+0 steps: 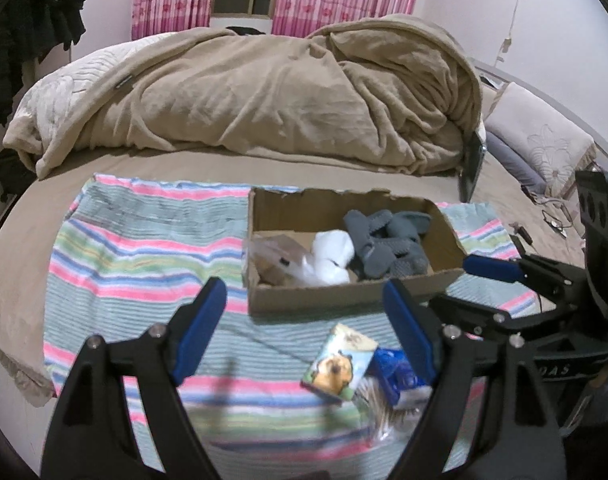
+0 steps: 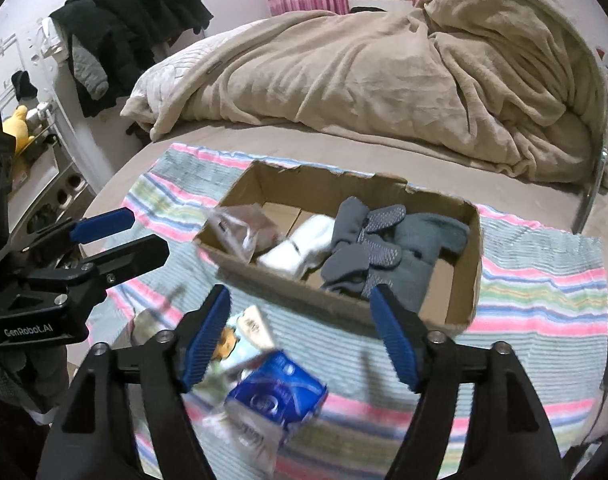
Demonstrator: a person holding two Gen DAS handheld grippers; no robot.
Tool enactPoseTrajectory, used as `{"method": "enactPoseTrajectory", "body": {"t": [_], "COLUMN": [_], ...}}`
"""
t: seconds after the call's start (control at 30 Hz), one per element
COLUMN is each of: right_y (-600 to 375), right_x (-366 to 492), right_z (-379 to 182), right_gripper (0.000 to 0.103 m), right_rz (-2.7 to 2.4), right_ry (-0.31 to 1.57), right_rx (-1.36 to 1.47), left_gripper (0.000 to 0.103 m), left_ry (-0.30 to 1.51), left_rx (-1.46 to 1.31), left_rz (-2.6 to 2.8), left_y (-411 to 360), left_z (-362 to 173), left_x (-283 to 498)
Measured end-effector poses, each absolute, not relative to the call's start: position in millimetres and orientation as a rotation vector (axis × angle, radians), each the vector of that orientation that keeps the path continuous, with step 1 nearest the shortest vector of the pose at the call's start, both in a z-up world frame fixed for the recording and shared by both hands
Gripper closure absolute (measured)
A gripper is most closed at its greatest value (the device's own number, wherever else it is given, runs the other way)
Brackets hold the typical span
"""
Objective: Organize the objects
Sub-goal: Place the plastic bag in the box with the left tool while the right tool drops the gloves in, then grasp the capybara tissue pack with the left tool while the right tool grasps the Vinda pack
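Note:
An open cardboard box (image 1: pixel 328 299) (image 2: pixel 468 264) sits on a striped towel (image 1: pixel 144 248) (image 2: pixel 544 288) on the bed. Inside lie grey socks (image 1: pixel 384 240) (image 2: pixel 376 252), a white sock bundle (image 1: pixel 332 256) (image 2: pixel 300 248) and a clear plastic packet (image 1: pixel 272 256) (image 2: pixel 240 228). In front of the box lie a small carton with a cartoon bear (image 1: pixel 338 364) (image 2: pixel 244 336) and a blue-and-white pack (image 1: pixel 396 372) (image 2: pixel 276 396). My left gripper (image 1: pixel 304 332) is open and empty above the towel, with the carton between its fingers. My right gripper (image 2: pixel 300 336) is open and empty above the blue pack.
A rumpled beige blanket (image 1: pixel 264 92) (image 2: pixel 384 68) fills the back of the bed. A pillow (image 1: pixel 544 136) lies at the right. Dark clothes (image 2: pixel 132 20) hang at the left, beside a shelf with a yellow plush toy (image 2: pixel 18 122). Cables (image 1: pixel 556 220) lie at the bed's right edge.

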State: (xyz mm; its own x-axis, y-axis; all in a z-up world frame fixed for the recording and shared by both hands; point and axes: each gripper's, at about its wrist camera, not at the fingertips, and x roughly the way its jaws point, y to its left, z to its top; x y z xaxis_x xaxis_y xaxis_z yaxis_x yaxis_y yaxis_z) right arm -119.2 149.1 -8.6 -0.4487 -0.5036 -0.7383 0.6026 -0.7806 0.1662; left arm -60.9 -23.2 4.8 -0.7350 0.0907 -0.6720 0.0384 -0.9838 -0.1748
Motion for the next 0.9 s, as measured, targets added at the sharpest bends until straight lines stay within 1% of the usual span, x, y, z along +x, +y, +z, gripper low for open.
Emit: {"method": "enactPoseTrajectory", "body": {"t": [0.1,0.2,0.7,0.83,0.9], "right_y": [152.0,154.4,148.7,145.6,144.7], "right_x": [-106.7,-98.2,-79.0,-81.0,-83.0], "right_z": [-10.2,-15.0,-62.9,-72.1,-76.9], "right_gripper": [0.022,0.022,0.021,0.017,0.016], "right_rz": [-2.228,-2.226,-2.157,-2.149,-2.139], "right_ry": [0.16,0.157,0.143,0.134,0.125], "right_rx": [1.082,1.1,1.249,1.283,1.303], "left_gripper": [0.019,0.011,0.011,0.011,0.011], "left_ry": [-0.277,-0.272,-0.343,-0.367,-0.381], "left_rx": [-1.131,-1.134,-1.235,-1.279,-1.294], "left_rz": [2.885,2.884,2.845,2.842,2.837], "left_y": [-23.5,-22.9,-29.5,-35.2,-38.4], "left_z": [4.3,1.2,-40.5,-53.3,-58.5], "left_x": [-47.8,-37.5,-14.2,-15.0,-15.1]}}
